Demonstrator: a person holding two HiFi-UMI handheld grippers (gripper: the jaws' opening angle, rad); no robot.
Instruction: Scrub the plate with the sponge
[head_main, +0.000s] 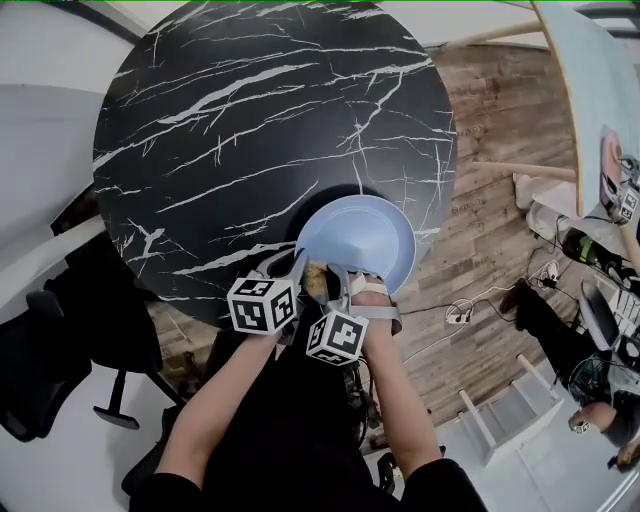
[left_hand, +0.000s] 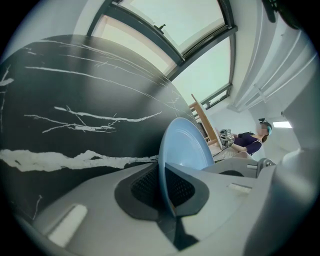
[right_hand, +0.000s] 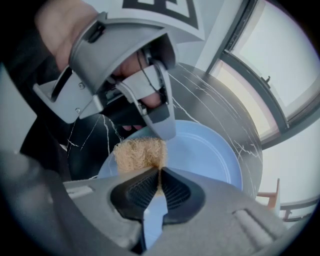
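Note:
A light blue plate (head_main: 362, 238) is tilted up at the near edge of the black marble table (head_main: 250, 130). My left gripper (head_main: 290, 266) is shut on its near rim; in the left gripper view the plate (left_hand: 187, 145) stands edge-on between the pads of the left gripper (left_hand: 164, 187). The right gripper (head_main: 336, 282) is shut on a tan fibrous sponge (head_main: 318, 280). In the right gripper view the sponge (right_hand: 137, 152) sticks out past the right gripper (right_hand: 159, 182) and lies against the plate (right_hand: 205, 150), just below the left gripper's fingers (right_hand: 162, 117).
The round table takes up most of the head view, and the plate overhangs its near edge. A black office chair (head_main: 60, 340) stands at the left. Wood floor (head_main: 500, 130), cables and a white step stool (head_main: 500, 415) lie to the right. Another person (left_hand: 247, 140) sits far off.

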